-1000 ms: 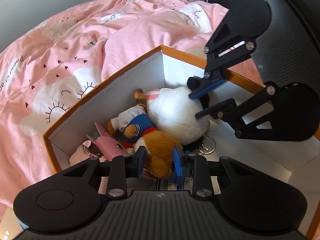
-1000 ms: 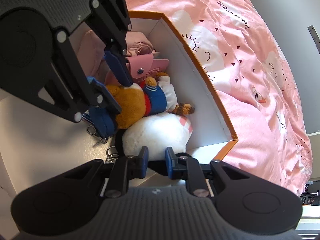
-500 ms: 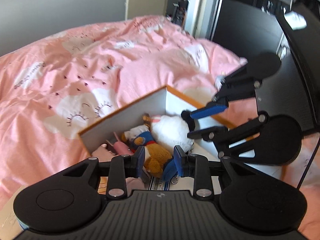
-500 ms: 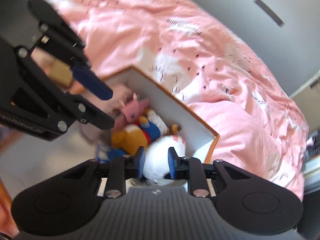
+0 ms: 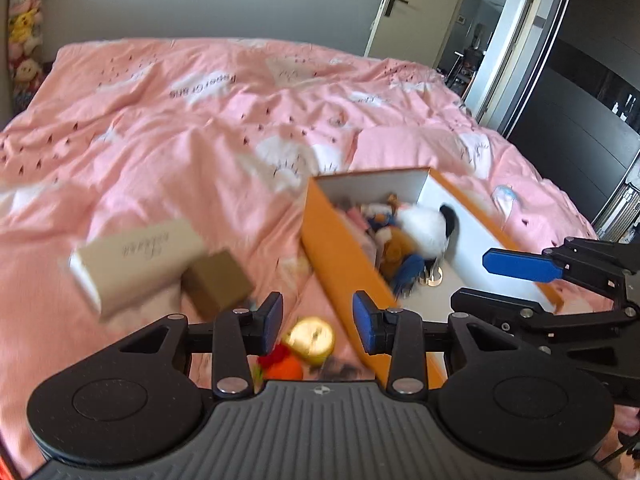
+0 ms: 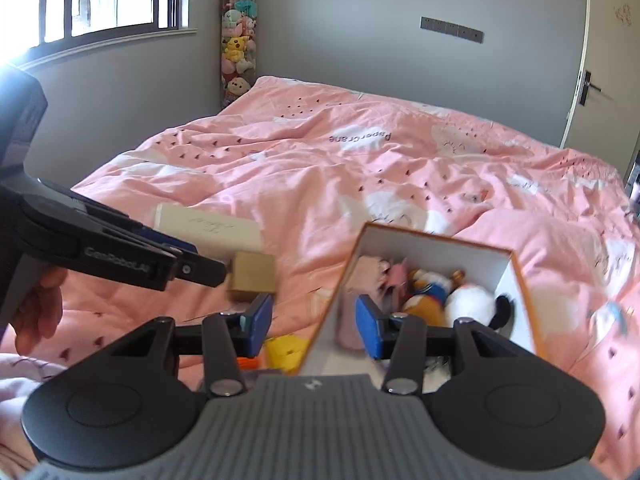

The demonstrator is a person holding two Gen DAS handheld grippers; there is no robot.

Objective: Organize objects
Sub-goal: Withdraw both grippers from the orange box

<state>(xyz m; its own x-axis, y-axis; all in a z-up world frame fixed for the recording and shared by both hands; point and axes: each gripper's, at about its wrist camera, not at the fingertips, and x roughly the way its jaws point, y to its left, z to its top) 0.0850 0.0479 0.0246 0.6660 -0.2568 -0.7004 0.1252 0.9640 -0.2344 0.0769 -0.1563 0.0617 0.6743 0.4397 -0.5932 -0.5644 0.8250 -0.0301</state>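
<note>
An orange box [image 5: 340, 256] sits open on the pink quilt [image 5: 168, 128], a white plush [image 5: 424, 228], a brown bear [image 5: 394, 250] and other soft toys heaped at its far end, a keyring [image 5: 434, 276] on its white floor. The box's long side runs away from both grippers. The loose things not yet packed lie outside it, on the quilt to its left: a long cream carton [image 5: 136, 260], a small brown carton [image 5: 218, 284] touching it, and, nearest the person, a gold tin [image 5: 312, 340] beside something red and orange, too blurred to name. The left gripper [image 5: 318, 322] hangs over that tin, jaws just opened and holding nothing, so the left hand looks the better placed for it. The right gripper [image 6: 312, 322] straddles the box's near corner from above, jaws likewise freshly parted and empty. A yellow toy [image 6: 286, 350] shows beneath it, outside the box wall.
</note>
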